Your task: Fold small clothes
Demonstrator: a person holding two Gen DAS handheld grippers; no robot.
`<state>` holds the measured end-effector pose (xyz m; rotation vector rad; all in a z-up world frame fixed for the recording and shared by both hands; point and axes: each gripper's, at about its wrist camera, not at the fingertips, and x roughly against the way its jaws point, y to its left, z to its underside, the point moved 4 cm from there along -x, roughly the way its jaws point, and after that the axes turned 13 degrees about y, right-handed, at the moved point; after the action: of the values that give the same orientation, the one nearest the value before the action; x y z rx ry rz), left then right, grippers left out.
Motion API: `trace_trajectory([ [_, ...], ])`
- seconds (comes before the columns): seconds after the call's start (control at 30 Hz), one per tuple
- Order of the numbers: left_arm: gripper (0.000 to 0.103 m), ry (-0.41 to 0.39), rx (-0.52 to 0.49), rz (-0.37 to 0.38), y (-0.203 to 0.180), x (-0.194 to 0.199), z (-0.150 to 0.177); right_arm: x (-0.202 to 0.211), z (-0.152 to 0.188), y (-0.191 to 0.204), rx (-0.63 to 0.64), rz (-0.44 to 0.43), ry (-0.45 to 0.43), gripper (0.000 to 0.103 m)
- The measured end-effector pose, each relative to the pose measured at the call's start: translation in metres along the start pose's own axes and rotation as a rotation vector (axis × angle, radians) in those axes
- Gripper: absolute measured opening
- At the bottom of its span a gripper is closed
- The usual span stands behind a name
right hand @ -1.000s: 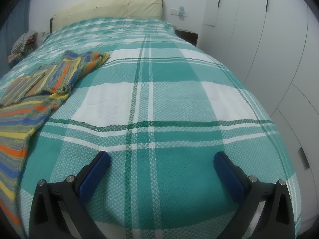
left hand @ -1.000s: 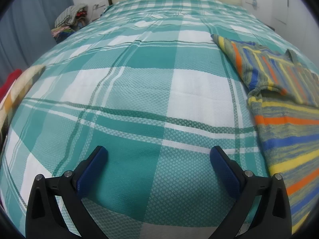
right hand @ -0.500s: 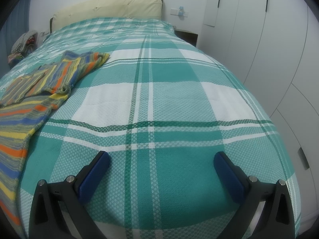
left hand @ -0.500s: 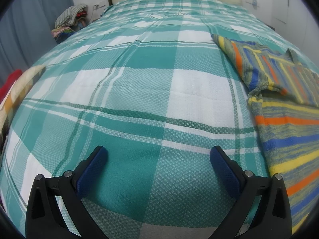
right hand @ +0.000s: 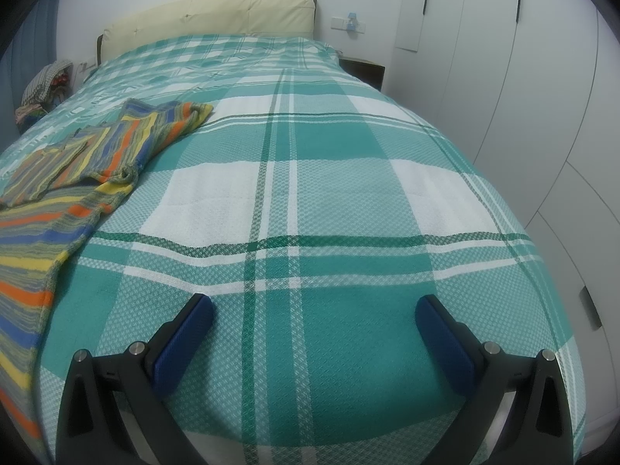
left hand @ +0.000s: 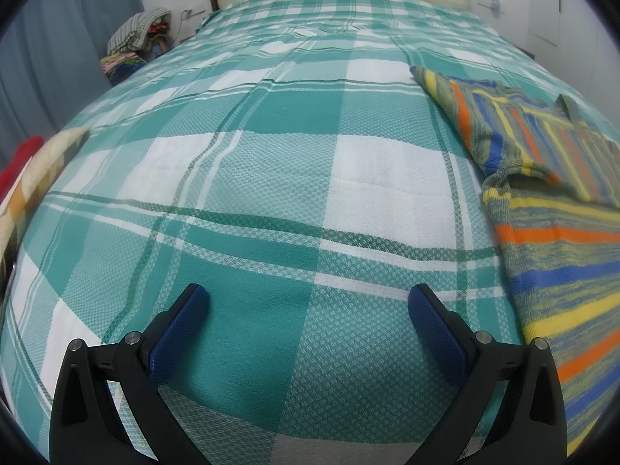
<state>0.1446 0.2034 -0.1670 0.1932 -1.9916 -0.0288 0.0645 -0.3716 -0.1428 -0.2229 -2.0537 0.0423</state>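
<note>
The left gripper (left hand: 308, 302) and right gripper (right hand: 314, 310) are both hovering spread and empty over the plaid bedspread (left hand: 271, 178), flanking the striped sweater (left hand: 558, 232) lying at three o'clock, probably readying a two-sided fold.

dim, even light; warped edges

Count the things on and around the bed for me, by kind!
Striped sweater: 1
Plaid bedspread: 1
Cream headboard: 1
Pile of clothes beside the bed: 1
Open grippers, left and right: 2
Total: 6
</note>
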Motion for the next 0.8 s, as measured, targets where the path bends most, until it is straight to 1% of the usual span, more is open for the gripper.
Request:
trace_trajectory([
  [0.47,0.103,-0.009,-0.001,-0.010,-0.001,0.002,-0.001,-0.001,0.000,0.000,0.002,0.005,0.003,0.103],
  [0.57,0.102,-0.027,-0.001,-0.034,-0.002,0.012,-0.001,-0.003,0.000,0.001,0.006,0.013,0.010,0.103],
  [0.63,0.102,-0.047,-0.002,-0.024,-0.002,0.026,0.000,0.000,-0.002,0.002,0.011,0.025,0.016,0.103],
  [0.67,0.102,-0.072,-0.002,0.001,-0.002,0.040,0.001,0.005,-0.003,0.002,0.012,0.040,0.015,0.103],
  [0.7,0.102,-0.098,-0.005,0.031,-0.003,0.053,0.002,0.016,-0.003,0.002,0.002,0.078,-0.011,0.103],
  [0.73,0.102,-0.115,-0.010,0.054,-0.004,0.062,0.004,0.030,-0.002,0.001,-0.017,0.128,-0.046,0.103],
  [0.77,0.102,-0.139,-0.021,0.086,-0.006,0.075,0.006,0.049,0.000,0.000,-0.052,0.203,-0.085,0.103],
  [0.8,0.102,-0.153,-0.029,0.103,-0.007,0.083,0.008,0.060,0.001,0.001,-0.070,0.234,-0.102,0.103],
])
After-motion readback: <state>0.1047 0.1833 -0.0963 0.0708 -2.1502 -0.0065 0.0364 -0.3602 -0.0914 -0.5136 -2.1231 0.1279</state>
